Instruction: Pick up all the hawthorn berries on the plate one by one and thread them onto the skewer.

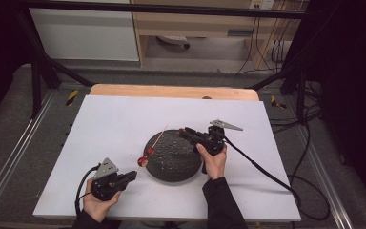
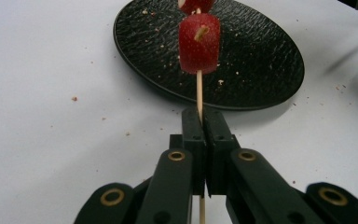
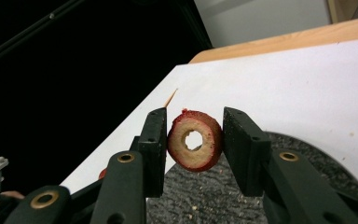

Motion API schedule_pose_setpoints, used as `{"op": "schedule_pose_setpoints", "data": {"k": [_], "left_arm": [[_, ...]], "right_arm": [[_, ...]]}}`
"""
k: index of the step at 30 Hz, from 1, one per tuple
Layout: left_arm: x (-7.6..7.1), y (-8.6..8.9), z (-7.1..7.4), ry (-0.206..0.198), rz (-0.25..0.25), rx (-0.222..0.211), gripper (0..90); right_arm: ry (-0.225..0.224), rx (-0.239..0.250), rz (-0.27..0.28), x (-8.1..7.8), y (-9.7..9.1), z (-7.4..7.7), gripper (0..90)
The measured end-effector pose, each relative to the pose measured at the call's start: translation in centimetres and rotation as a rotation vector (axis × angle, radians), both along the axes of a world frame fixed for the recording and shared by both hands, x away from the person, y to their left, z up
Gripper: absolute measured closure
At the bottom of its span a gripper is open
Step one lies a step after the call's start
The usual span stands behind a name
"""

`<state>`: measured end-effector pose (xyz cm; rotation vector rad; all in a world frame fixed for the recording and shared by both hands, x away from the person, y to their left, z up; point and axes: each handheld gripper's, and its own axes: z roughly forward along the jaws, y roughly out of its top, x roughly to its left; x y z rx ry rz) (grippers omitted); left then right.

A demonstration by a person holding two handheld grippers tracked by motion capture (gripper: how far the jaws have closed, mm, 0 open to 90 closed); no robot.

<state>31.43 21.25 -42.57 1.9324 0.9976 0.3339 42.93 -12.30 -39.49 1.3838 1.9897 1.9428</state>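
1. Your left claw (image 2: 200, 122) is clamped tight on the bare end of a wooden skewer (image 2: 199, 88), low down, so the stick stays rigid and its free tip (image 3: 171, 98) is left open for threading.
2. At 12 o'clock from those jaws in the left gripper view, a red fruit piece (image 2: 199, 43) already sits on the skewer, with another just above it at the frame edge.
3. Your right claw (image 3: 193, 147) is closed narrow on a cored ring slice (image 3: 196, 145), red-skinned with pale flesh. It pinches the rim from both sides, which keeps the centre hole unobstructed for the stick.
4. In the high view that right claw (image 1: 185, 131) hangs over the black textured plate (image 1: 171, 164), so crumbs fall there and not on the table (image 1: 114, 124).
5. The skewer runs from the left claw (image 1: 129, 175), at 8 o'clock of the plate, up across its left rim; the ring is held toward 1 o'clock, apart from the tip.
6. Likely next: line up hole and tip.
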Motion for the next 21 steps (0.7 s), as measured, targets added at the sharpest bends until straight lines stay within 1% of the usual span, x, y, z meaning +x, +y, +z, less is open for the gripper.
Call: {"op": "schedule_pose_setpoints", "data": {"k": [1, 5, 10, 12, 18, 21], "left_arm": [[0.0, -0.1, 0.1, 0.000, -0.001, 0.000, 88.4], [-0.2, -0.5, 0.3, 0.003, -0.001, -0.002, 88.4], [-0.3, -1.1, 0.5, 0.008, -0.006, -0.004, 88.4], [-0.3, -1.3, 0.7, 0.008, -0.009, -0.003, 88.4], [-0.3, -1.9, 1.3, 0.007, -0.020, -0.003, 88.4], [-0.3, -2.3, 1.4, 0.008, -0.030, -0.003, 88.4]], "right_arm": [[-0.012, 0.000, -0.009, 0.1, 0.0, 0.0, 61.7], [-0.038, 0.009, -0.030, 0.2, -0.2, 0.2, 61.7], [-0.061, 0.031, -0.063, 0.5, -0.3, 0.4, 61.8], [-0.067, 0.049, -0.071, 0.6, -0.4, 0.5, 61.7], [-0.087, 0.059, -0.097, 1.0, -0.7, 0.8, 61.7], [-0.105, 0.068, -0.108, 1.1, -0.7, 0.9, 61.7]]}}
